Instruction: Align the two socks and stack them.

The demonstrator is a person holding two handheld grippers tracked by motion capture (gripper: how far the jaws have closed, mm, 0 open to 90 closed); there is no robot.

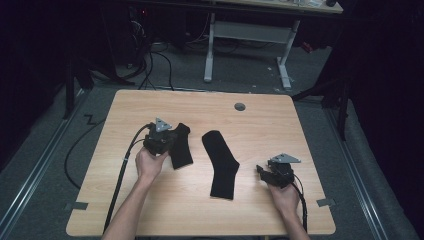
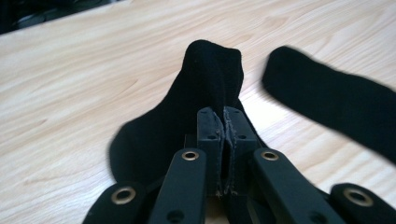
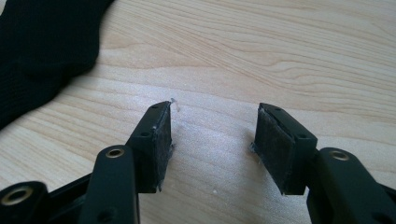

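Two black socks lie on the wooden tabletop [image 1: 125,200], the largest item in view. The longer sock [image 1: 220,165] rests flat near the centre, bent at the heel, well apart from both grippers. The shorter sock [image 1: 180,146] lies to its left, with its fabric bunched upward where it is gripped. The left gripper [image 1: 159,137] has its jaws clenched on a fold of this shorter sock, the cloth pinched between the pads. The right gripper [image 1: 274,172] sits low over bare wood just beside the longer sock, jaws released and holding nothing. Judgement: pairing appears intended; the left grip should stay firm while the right takes the longer sock by an edge, not mid-body.
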